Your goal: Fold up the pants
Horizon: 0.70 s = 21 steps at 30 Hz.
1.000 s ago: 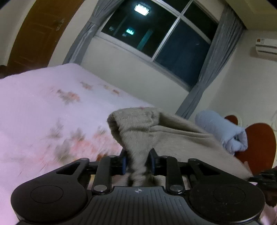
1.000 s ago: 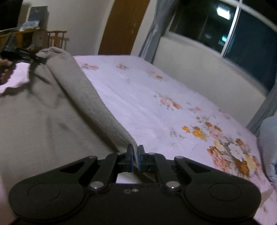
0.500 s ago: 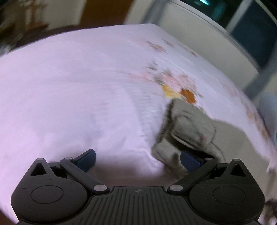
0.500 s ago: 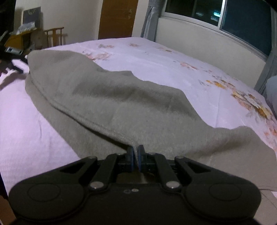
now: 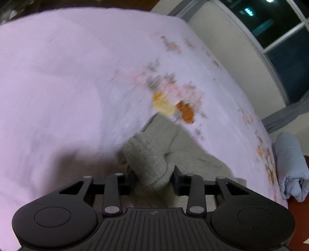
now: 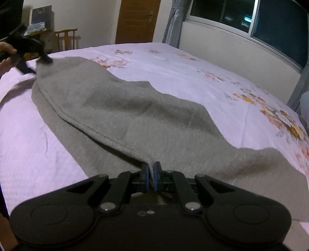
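Note:
Grey fleece pants (image 6: 146,117) lie folded lengthwise across the pink floral bed (image 6: 173,63). My right gripper (image 6: 151,178) is shut on the hem edge of the pants at the near end. My left gripper (image 5: 153,178) holds a bunched grey end of the pants (image 5: 148,162) between its fingers, jaws partly closed around the thick cloth. The left gripper also shows in the right wrist view (image 6: 41,58), at the far left end of the pants, with a hand behind it.
A rolled light-blue cloth (image 5: 291,168) lies at the bed's right edge. A window (image 6: 251,17) with grey curtains, a brown door (image 6: 137,19) and a wooden chair (image 6: 66,38) stand beyond the bed.
The pants were lowered from held up onto the bed. The left gripper opened wide half a second ago and has now closed on the bunched end. The right gripper stayed shut.

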### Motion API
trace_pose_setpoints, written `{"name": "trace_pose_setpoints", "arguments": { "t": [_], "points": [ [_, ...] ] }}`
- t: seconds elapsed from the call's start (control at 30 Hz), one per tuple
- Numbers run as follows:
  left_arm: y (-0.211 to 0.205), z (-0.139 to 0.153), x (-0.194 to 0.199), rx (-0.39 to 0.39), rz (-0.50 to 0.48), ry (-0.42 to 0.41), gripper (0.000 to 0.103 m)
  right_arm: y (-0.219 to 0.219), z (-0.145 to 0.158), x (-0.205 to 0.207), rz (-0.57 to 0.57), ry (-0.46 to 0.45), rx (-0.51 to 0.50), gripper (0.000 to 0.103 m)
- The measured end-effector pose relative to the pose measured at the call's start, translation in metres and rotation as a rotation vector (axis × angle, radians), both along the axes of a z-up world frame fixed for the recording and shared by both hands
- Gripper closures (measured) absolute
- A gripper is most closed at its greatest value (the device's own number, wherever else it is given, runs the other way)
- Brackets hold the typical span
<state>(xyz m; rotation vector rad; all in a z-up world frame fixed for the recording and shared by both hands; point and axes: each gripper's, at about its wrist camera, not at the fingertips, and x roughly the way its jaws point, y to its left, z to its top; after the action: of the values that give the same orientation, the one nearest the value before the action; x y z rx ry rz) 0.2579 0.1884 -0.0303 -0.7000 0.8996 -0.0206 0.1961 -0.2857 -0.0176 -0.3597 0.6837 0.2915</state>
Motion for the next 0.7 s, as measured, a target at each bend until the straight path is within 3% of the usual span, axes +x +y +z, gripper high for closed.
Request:
{"name": "trace_pose_setpoints", "arguments": {
  "t": [0.13, 0.27, 0.4, 0.53, 0.63, 0.7],
  "points": [
    [-0.012, 0.038, 0.027, 0.044, -0.069, -0.033, 0.072, -0.006, 0.027, 0.014, -0.004, -0.053, -0.021, 0.103],
    [-0.015, 0.063, 0.047, 0.083, -0.132, -0.002, 0.071, -0.011, 0.071, 0.027, 0.003, -0.109, -0.013, 0.103],
    [0.001, 0.04, 0.024, 0.075, -0.08, -0.004, 0.073, -0.009, 0.076, 0.019, 0.034, -0.098, -0.001, 0.103],
    [0.018, 0.007, -0.029, -0.027, 0.021, -0.086, 0.078, -0.007, 0.052, 0.007, 0.053, -0.051, 0.01, 0.103],
    [0.022, -0.023, -0.043, -0.09, 0.054, 0.004, 0.075, -0.006, 0.034, 0.001, 0.053, -0.019, 0.01, 0.103],
    [0.03, -0.031, -0.049, -0.174, 0.097, -0.008, 0.071, -0.006, 0.028, 0.0, 0.05, -0.001, 0.014, 0.103]
  ]
}}
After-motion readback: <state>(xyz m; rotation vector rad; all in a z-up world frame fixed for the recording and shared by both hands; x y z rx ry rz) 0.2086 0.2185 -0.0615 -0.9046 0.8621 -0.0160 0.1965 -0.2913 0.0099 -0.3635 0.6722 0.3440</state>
